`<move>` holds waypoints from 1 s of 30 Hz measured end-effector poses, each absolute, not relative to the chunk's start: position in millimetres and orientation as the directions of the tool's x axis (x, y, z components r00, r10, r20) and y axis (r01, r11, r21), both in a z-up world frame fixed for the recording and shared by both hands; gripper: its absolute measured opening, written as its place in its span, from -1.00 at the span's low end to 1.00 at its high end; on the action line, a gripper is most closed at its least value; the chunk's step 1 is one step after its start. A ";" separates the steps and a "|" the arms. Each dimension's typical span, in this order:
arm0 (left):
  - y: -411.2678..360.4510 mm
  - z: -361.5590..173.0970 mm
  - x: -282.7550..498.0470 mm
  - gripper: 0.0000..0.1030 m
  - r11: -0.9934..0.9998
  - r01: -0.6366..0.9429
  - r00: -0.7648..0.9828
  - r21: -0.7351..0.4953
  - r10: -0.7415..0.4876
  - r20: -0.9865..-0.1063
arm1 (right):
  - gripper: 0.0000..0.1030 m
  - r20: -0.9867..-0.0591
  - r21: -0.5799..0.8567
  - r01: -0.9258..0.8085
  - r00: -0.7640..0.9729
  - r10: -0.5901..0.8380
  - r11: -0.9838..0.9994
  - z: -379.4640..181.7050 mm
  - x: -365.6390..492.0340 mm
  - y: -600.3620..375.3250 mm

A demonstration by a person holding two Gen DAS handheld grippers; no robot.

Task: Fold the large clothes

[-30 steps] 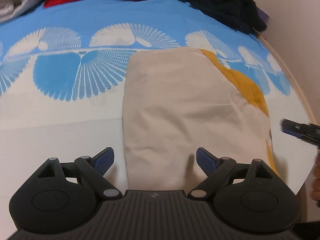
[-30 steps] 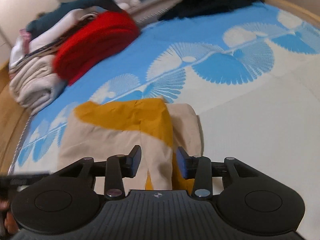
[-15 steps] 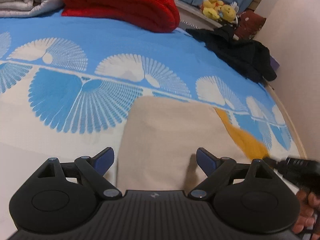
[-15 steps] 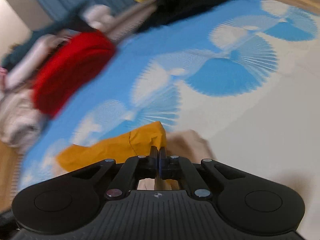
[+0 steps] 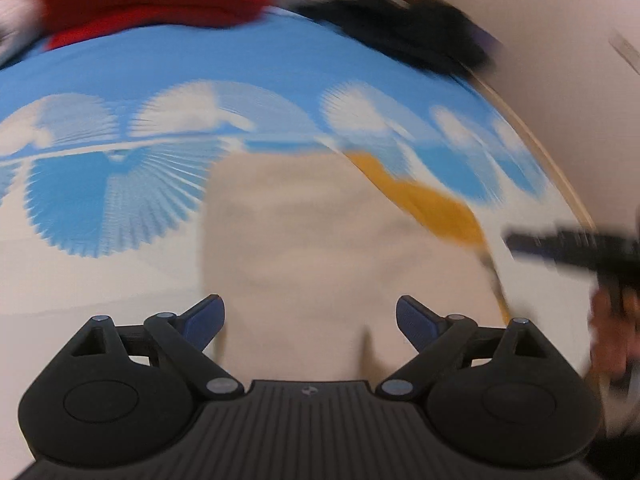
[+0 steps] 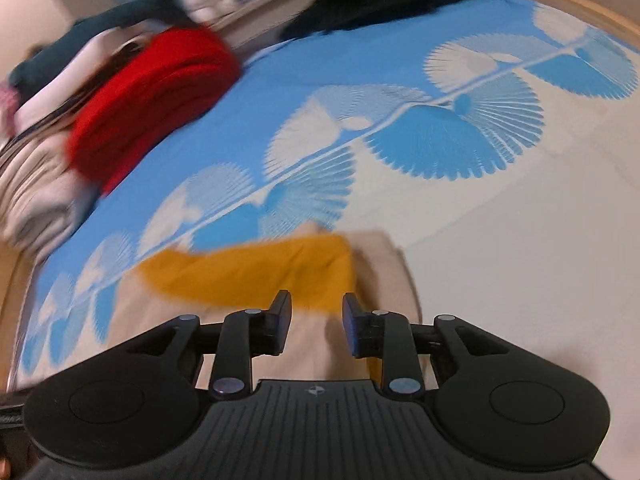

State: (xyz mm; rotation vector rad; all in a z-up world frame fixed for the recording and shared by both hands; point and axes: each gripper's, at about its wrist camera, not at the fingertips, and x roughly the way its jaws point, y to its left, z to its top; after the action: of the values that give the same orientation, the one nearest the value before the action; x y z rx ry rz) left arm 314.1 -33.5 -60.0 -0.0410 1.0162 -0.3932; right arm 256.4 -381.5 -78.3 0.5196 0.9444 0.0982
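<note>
While lengthwise away from wide-spread left fingers, folded beige garment; right fingers opening, empty.

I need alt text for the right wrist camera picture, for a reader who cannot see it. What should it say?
The right gripper, its jaws opening with nothing between them, hovers over a folded beige and mustard-yellow garment on a blue and white patterned bedspread. Behind lie a folded red blanket and a dark garment, both blurred.

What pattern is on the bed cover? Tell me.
White fan shapes on blue on the bed cover, plain cream lower down; clearest in the right wrist view.
</note>
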 end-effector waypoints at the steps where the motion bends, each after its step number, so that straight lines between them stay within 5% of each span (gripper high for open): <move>1: -39.7 -65.3 305.0 0.86 0.917 0.353 0.427 -0.187 -0.336 -0.839 | -0.38 -0.755 0.462 0.117 0.572 0.320 0.879 -76.1 246.7 -380.8; 5: -50.5 -111.8 284.1 0.97 0.914 0.405 0.337 -0.032 -0.182 -0.924 | -0.30 -0.876 0.325 0.053 0.392 0.280 0.944 -101.6 215.7 -363.5; 8: -33.9 -105.9 287.4 0.98 0.939 0.318 0.338 -0.133 -0.243 -0.909 | -0.30 -0.907 0.274 0.063 0.349 0.236 0.960 -116.3 194.8 -360.9; 15: 7.9 -126.1 304.3 0.99 0.907 0.010 0.354 -0.420 -0.396 -0.847 | -0.05 -0.863 0.423 0.188 0.383 0.330 0.887 -136.5 194.0 -378.1; 21: 11.3 -158.5 318.6 0.96 0.802 -0.055 0.398 -0.595 -0.529 -0.749 | 0.01 -0.836 0.493 0.227 0.389 0.386 0.840 -155.4 206.0 -379.0; 24: 5.7 -162.1 322.9 0.77 0.781 -0.051 0.457 -0.622 -0.535 -0.710 | -0.09 -0.826 0.509 0.222 0.400 0.398 0.832 -158.3 208.8 -377.1; 27: 1.1 -151.7 324.5 0.20 0.794 -0.005 0.484 -0.608 -0.530 -0.697 | -0.62 -0.812 0.517 0.216 0.431 0.394 0.828 -153.6 209.6 -375.1; 28: -0.2 -142.2 326.5 -0.15 0.800 0.024 0.492 -0.600 -0.532 -0.689 | -0.84 -0.804 0.519 0.218 0.453 0.385 0.827 -149.5 209.9 -373.7; 30: -1.3 -120.5 329.8 -0.34 0.803 0.076 0.522 -0.591 -0.537 -0.662 | -0.91 -0.779 0.539 0.210 0.493 0.387 0.816 -140.7 212.3 -371.2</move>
State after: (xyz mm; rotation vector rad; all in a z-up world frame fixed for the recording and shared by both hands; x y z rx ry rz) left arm 329.8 -1.3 -120.5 -0.5391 0.9591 -0.3895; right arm 212.3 -371.2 -140.7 0.6374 1.0694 0.1170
